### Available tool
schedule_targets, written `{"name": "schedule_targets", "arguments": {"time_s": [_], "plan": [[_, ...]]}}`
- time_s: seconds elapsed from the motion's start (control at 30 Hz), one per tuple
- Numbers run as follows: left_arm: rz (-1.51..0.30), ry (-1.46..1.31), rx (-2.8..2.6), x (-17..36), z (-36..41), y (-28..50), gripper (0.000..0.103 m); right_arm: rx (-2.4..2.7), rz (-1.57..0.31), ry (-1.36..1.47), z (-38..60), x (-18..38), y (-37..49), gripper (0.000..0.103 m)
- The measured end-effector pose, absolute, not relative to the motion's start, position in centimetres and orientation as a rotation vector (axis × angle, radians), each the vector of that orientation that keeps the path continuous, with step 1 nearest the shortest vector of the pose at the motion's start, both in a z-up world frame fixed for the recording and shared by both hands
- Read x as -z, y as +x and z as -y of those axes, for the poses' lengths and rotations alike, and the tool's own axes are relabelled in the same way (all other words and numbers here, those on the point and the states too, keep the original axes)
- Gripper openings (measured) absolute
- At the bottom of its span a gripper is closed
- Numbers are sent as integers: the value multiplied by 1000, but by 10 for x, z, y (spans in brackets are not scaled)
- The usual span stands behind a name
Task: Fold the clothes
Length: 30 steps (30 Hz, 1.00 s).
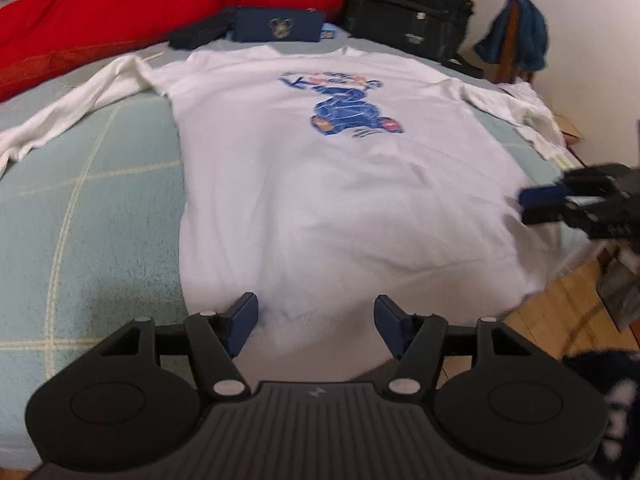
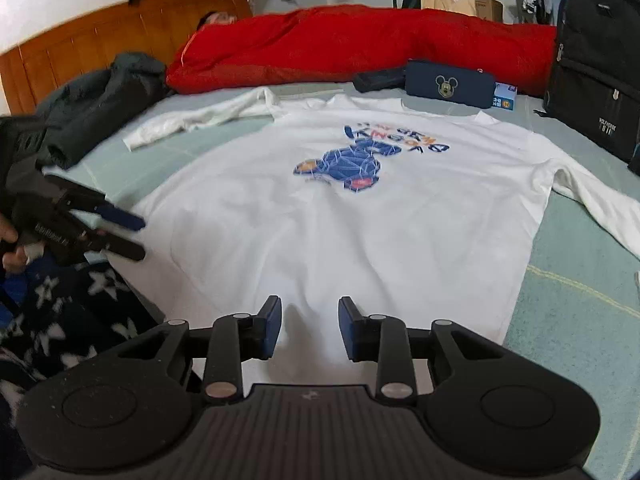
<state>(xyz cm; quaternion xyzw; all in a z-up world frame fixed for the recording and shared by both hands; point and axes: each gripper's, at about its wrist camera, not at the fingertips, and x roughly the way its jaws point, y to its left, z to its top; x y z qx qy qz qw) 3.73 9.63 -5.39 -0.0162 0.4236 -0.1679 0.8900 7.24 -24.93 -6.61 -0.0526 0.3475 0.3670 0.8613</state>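
- White long-sleeved sweatshirt lies flat and face up on the pale green checked bedspread, its blue bear print toward the red quilt at the far side of the bedspread.
- Left gripper hovers over the sweatshirt's hem; its jaws stand apart and released, the cloth lying below the gap between them with no pad pressing on it.
- Right gripper hangs over the sweatshirt's other hem corner, jaws parted, nothing pinched between them.
- Both sleeves are spread outward on the bedspread.
- Navy Mickey pouch sits beyond the collar, a black backpack beside the quilt.
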Motion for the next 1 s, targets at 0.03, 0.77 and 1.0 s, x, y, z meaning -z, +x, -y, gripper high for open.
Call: {"name": "schedule_targets", "arguments": {"time_s": [0.03, 0.77, 1.0], "plan": [[-859, -52, 348, 47, -102, 36, 64, -777, -719, -88, 249, 64, 75, 38], [-816, 151, 81, 71, -99, 68, 2, -832, -653, -17, 216, 54, 106, 47], [-825, 77, 3, 59, -124, 61, 1, -811, -631, -5, 223, 49, 107, 49]]}}
